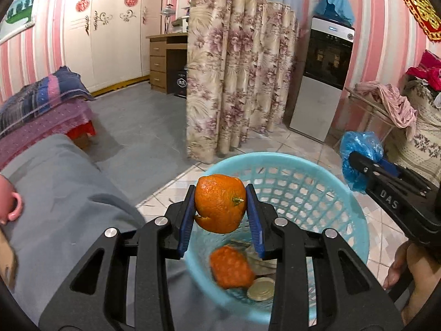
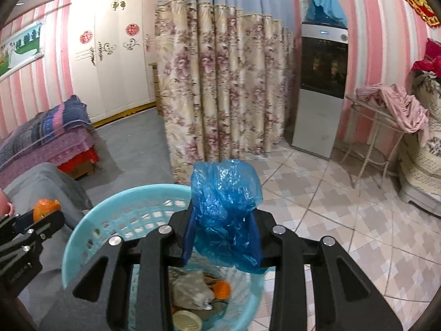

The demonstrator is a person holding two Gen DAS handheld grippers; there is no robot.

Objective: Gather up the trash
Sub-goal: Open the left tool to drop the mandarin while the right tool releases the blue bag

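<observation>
Your left gripper (image 1: 220, 207) clamps an orange peel (image 1: 219, 203) and your right gripper (image 2: 224, 220) pinches a blue plastic bag (image 2: 224, 207), both above the near turquoise basket (image 1: 355, 220) already holding scraps, so only dropping remains.

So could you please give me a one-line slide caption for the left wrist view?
Left gripper holds orange peel above the basket; right gripper carries a blue bag.

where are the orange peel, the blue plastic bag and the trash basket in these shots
orange peel (image 1: 219, 202): left wrist view, middle of its outer skin
blue plastic bag (image 2: 224, 209): right wrist view, centre of the crumpled film
trash basket (image 1: 297, 184): left wrist view, far lattice wall
</observation>
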